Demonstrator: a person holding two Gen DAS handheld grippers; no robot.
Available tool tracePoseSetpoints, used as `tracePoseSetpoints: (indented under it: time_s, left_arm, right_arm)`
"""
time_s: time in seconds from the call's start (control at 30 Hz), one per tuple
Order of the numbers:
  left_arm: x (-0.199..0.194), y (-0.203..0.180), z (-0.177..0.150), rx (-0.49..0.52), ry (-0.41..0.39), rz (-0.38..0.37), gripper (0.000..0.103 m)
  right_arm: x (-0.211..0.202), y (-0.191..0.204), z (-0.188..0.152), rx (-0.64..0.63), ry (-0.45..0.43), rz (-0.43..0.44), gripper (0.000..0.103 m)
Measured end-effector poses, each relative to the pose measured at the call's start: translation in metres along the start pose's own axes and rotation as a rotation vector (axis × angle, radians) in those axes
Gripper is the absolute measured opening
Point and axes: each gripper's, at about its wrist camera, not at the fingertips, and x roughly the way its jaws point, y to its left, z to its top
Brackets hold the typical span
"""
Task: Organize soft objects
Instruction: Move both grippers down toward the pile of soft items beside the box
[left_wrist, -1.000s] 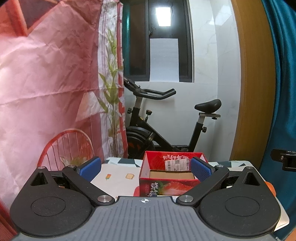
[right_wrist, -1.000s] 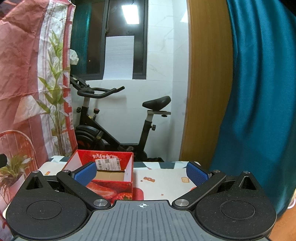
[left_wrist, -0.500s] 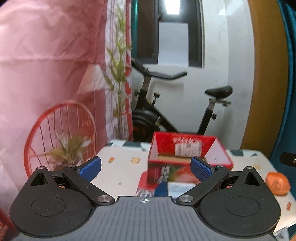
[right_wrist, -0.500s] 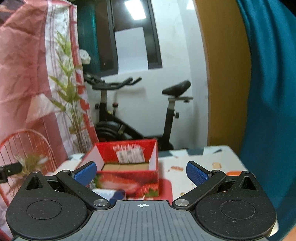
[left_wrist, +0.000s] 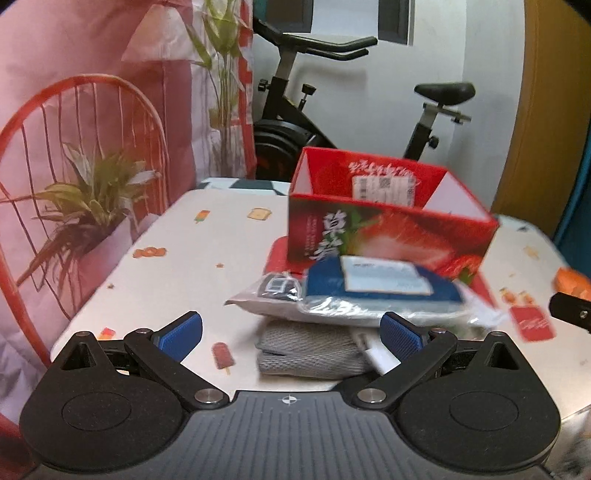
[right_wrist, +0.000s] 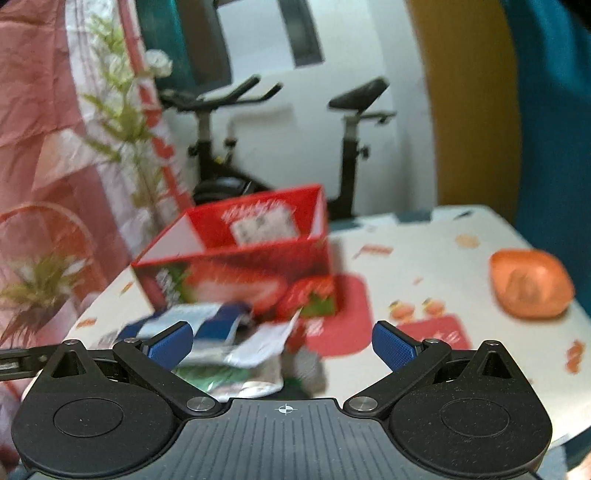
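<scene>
**Both grippers spread wide over a pile of soft packs**

The left gripper (left_wrist: 291, 330) is spread wide and grips nothing. Its blue pads (left_wrist: 179, 330) flank the near end of a pile on the bench (left_wrist: 177, 258). At the bottom of the pile, between the fingers and just ahead of them, lies a folded grey cloth (left_wrist: 310, 350). On top of it rests a blue pack (left_wrist: 380, 291) in clear wrap with a pale label, and beside that, to the left, a flatter pale pouch (left_wrist: 266, 299) with a dark printed patch. The right pad sits close against the blue pack's near edge; whether it touches cannot be told.

The right gripper (right_wrist: 282, 341) is likewise wide apart and empty. The same pile lies ahead of its left finger, blurred: the blue pack (right_wrist: 218, 321), crumpled wrap, and something green and white (right_wrist: 221, 380) beneath.

Just behind the pile stands an open red box (left_wrist: 384, 225) printed with strawberries, on a red mat (right_wrist: 343, 314). An orange object (right_wrist: 530, 282) lies well to the right on the bench. Off the bench's left edge stand a potted plant (left_wrist: 88, 210) and a red wire chair (left_wrist: 85, 122); an exercise bike (left_wrist: 295, 110) is behind.
</scene>
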Motion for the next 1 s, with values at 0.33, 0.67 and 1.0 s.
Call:
tracePoseSetpoints:
  time_s: [0.33, 0.67, 1.0]
  left_arm:
    - [0.041, 0.018, -0.029, -0.079, 0.083, -0.039, 0.103]
    - [0.076, 0.028, -0.047, -0.130, 0.256, -0.042, 0.103]
    - [0.087, 0.022, -0.050, -0.095, 0.315, -0.092, 0.102]
  right_arm:
    - [0.028, 0.017, -0.033, -0.197, 0.057, -0.087, 0.103]
    - [0.076, 0.008, -0.061, -0.168, 0.289, -0.097, 0.103]
    - [0.093, -0.011, -0.069, -0.092, 0.379, -0.075, 0.103]
